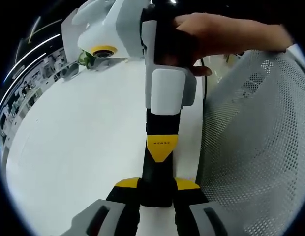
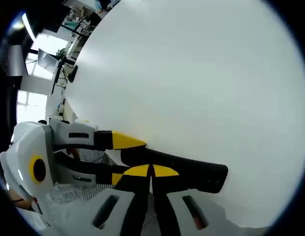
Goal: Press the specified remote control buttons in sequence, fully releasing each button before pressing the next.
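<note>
1. In the left gripper view, the white tabletop spreads out to the left of the left gripper.
2. The left gripper's own yellow-tipped jaws are clamped on the near end of the black remote control, one jaw on each side of it.
3. Straight ahead of these jaws, the right gripper comes down with its yellow tip resting on the remote control. A hand holds it at the far end.
4. To the right of the jaws stands a white mesh basket.
5. In the right gripper view, the left gripper reaches in from the left, one jaw on either edge of the remote control.
6. The right gripper has its jaws together, with the tips meeting on the remote control's face. The remote control's free end extends to the right of them.
7. The mesh basket lies to the lower left of the jaws, and the tabletop stretches ahead.
</note>
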Tool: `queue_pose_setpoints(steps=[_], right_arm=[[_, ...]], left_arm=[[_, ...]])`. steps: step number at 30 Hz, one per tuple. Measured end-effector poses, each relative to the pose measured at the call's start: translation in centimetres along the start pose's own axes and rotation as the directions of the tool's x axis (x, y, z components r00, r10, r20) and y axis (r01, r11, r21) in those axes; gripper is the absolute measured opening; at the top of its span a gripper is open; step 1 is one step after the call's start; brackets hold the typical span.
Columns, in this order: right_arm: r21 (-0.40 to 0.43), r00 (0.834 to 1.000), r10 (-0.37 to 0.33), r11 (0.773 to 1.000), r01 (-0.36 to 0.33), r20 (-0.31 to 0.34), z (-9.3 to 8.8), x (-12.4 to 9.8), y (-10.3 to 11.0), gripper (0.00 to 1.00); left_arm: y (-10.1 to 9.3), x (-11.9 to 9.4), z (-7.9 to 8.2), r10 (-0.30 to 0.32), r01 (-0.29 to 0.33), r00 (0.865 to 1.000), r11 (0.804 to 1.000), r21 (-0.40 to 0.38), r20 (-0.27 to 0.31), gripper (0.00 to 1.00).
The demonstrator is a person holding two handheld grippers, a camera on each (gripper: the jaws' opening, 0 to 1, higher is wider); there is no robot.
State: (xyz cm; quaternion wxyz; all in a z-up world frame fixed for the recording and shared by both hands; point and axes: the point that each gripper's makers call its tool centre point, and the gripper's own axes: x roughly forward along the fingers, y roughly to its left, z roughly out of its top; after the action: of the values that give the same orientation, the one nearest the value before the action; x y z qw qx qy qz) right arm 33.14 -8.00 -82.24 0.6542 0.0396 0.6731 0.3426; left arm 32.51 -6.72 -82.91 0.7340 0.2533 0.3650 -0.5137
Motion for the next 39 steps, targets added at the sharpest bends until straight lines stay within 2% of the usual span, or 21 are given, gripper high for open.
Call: queue_pose_setpoints(steps=[12, 18, 22, 25, 26, 35, 39], right_arm=[[0.004, 1.000, -0.007, 1.000, 0.007, -0.001, 0.0, 0.1, 0.1, 0.00], [0.023, 1.000, 0.013, 1.000, -0.013, -0.003, 0.1, 0.0, 0.0, 0.00], [0.005, 1.000, 0.003, 1.000, -0.003, -0.004, 0.1, 0.0, 0.2, 0.00], [0.001, 1.000, -0.002, 1.000, 0.002, -0.002, 0.1, 0.0, 0.1, 0.00], [0.000, 1.000, -0.006, 1.000, 0.006, 0.003, 0.1, -0.1, -0.1, 0.00], [0.032, 0.999, -0.046, 0.998, 0.046, 0.008, 0.1, -1.1, -1.6, 0.00], [0.057, 1.000, -0.009, 0.998, 0.008, 0.016, 0.2, -1.2, -1.2, 0.00]], left_arm=[[-0.1, 0.2, 0.2, 0.004, -0.004, 1.000, 1.000, -0.003, 0.017, 0.27], [-0.1, 0.2, 0.2, 0.002, -0.002, 1.000, 1.000, -0.001, 0.014, 0.27], [-0.1, 0.2, 0.3, -0.002, 0.002, 1.000, 1.000, 0.004, 0.014, 0.26], [0.2, 0.0, -0.1, 0.006, -0.006, 1.000, 1.000, 0.007, -0.007, 0.26], [0.3, -0.1, -0.5, 0.008, -0.008, 1.000, 1.000, -0.014, -0.024, 0.26], [0.3, -0.3, -0.4, 0.005, -0.005, 1.000, 1.000, -0.004, -0.020, 0.25], [0.3, -0.3, -0.4, 0.003, -0.003, 1.000, 1.000, -0.002, -0.020, 0.25]])
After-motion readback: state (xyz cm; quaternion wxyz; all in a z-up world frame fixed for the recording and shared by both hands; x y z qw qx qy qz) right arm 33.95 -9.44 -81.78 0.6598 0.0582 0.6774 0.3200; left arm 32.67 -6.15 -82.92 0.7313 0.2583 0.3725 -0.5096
